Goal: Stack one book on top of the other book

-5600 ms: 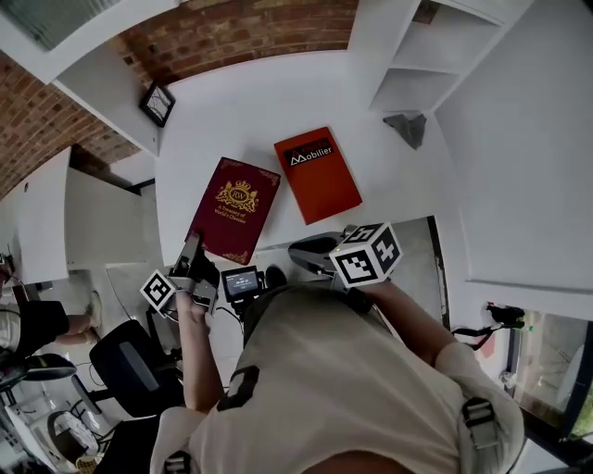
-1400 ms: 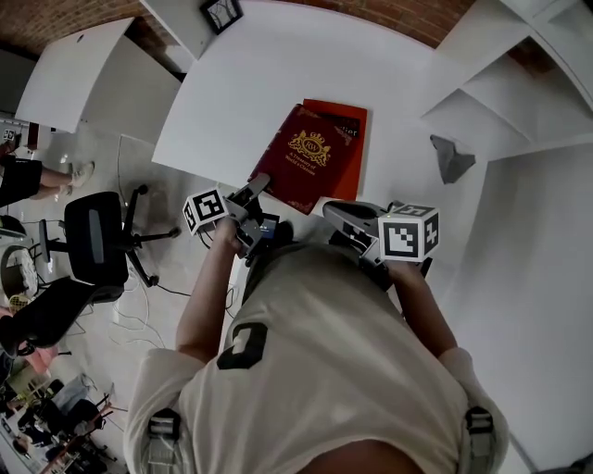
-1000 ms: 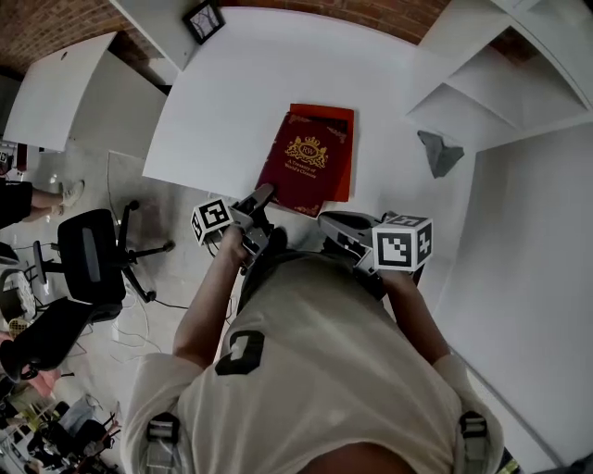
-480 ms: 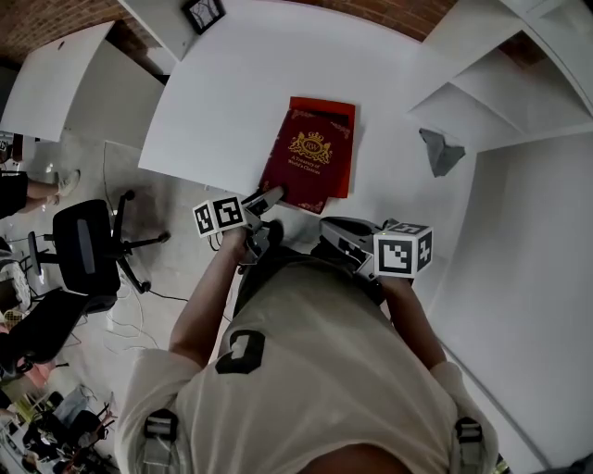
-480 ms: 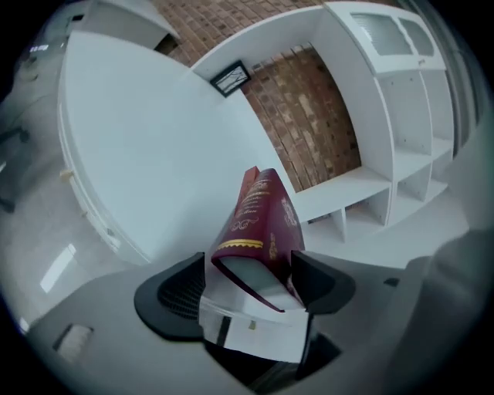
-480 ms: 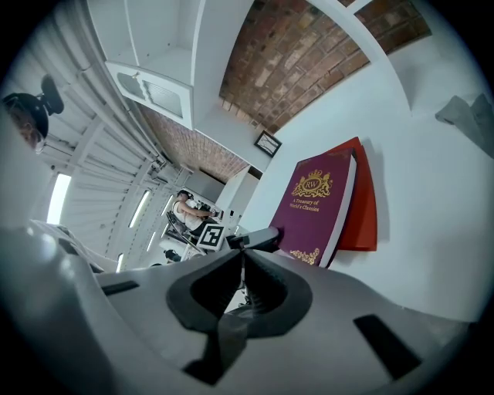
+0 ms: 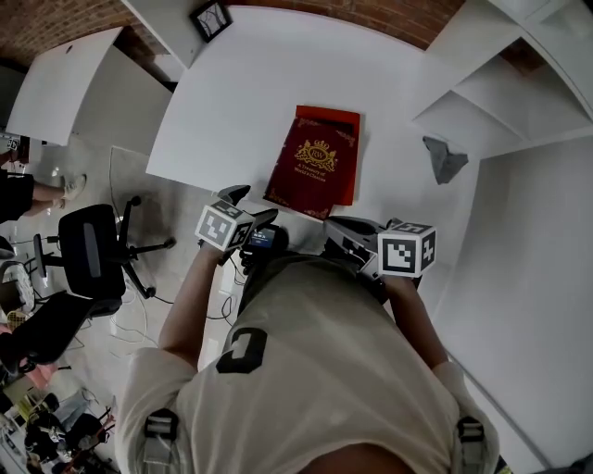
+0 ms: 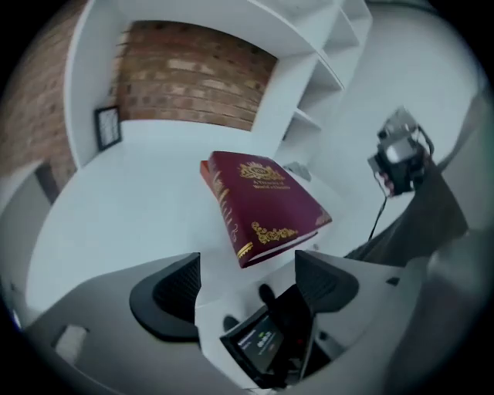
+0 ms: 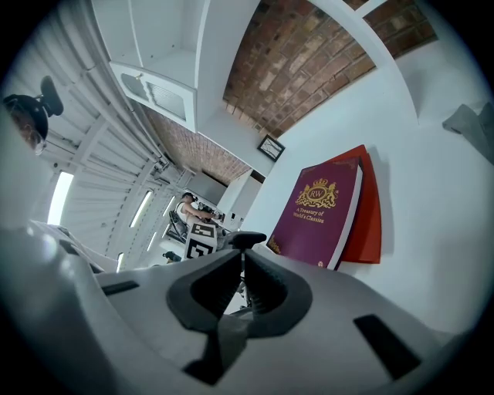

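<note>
A maroon book [image 7: 314,167] with a gold crest lies flat on top of a red book [image 7: 347,123] on the white table [image 7: 250,93]; only the red one's far and right edges show. My left gripper [image 7: 248,205] hangs just off the maroon book's near-left corner. Its jaws stand wide and are still opening, with nothing between them. In the left gripper view the maroon book [image 8: 262,200] lies ahead of the left gripper [image 8: 247,285], apart from the pads. My right gripper [image 7: 345,229] is shut and empty near the table's front edge. In the right gripper view the right gripper [image 9: 235,281] faces both books [image 9: 320,208].
A crumpled grey object [image 7: 445,157] lies on the table to the right of the books. A small framed picture [image 7: 211,17] stands at the far left corner. White shelves [image 7: 500,83] rise on the right. An office chair [image 7: 88,250] stands on the floor at the left.
My left gripper has let go of the maroon book's near corner, rolled over and drawn back a little, its jaws spreading wide. The maroon book now rests on the red one. The right gripper stayed put.
</note>
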The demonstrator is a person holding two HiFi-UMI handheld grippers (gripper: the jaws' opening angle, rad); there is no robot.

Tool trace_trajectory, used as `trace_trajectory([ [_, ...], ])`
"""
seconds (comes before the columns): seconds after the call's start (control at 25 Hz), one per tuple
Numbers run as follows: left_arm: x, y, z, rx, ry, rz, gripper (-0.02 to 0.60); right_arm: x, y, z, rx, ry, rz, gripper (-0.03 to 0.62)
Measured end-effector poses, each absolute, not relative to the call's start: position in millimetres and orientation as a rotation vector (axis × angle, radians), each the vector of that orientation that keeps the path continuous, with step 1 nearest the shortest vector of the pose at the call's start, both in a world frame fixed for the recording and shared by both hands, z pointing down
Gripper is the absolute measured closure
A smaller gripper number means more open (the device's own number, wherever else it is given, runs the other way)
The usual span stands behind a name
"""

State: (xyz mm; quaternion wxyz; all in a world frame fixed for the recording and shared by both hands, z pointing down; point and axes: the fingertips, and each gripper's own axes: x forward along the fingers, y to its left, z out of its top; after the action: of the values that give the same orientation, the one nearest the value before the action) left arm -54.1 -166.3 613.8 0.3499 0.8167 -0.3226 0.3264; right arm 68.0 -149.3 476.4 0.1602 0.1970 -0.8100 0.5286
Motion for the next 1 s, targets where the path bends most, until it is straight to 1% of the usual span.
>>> trace_trajectory([
  [0.12,-45,-168,625,2.272,-0.788,1.139,0.221,65,-151,474,0.567,-2.323,1.48,0.582],
  [0.2,-38,-170,627,2.317,-0.777,1.197,0.221,65,-153,472,0.582,-2.326,1.462,0.582],
  [0.36,-26,-179,620,2.379,-0.794,1.195,0.226,74,-158,473,0.633,-2.319,1.489,0.582],
  [0.4,-24,-181,619,2.388,-0.797,1.204,0.247,77,-159,474,0.645,-2.317,1.497,0.582],
  [0.44,-22,-182,618,2.387,-0.796,1.209,0.25,80,-159,474,0.656,-2.315,1.503,0.582],
  [0.72,-4,-179,616,2.285,-0.76,1.147,0.259,93,-161,479,0.661,-2.303,1.532,0.582],
  [1.0,12,-178,615,2.212,-0.841,1.094,0.262,111,-163,483,0.633,-2.297,1.551,0.582],
])
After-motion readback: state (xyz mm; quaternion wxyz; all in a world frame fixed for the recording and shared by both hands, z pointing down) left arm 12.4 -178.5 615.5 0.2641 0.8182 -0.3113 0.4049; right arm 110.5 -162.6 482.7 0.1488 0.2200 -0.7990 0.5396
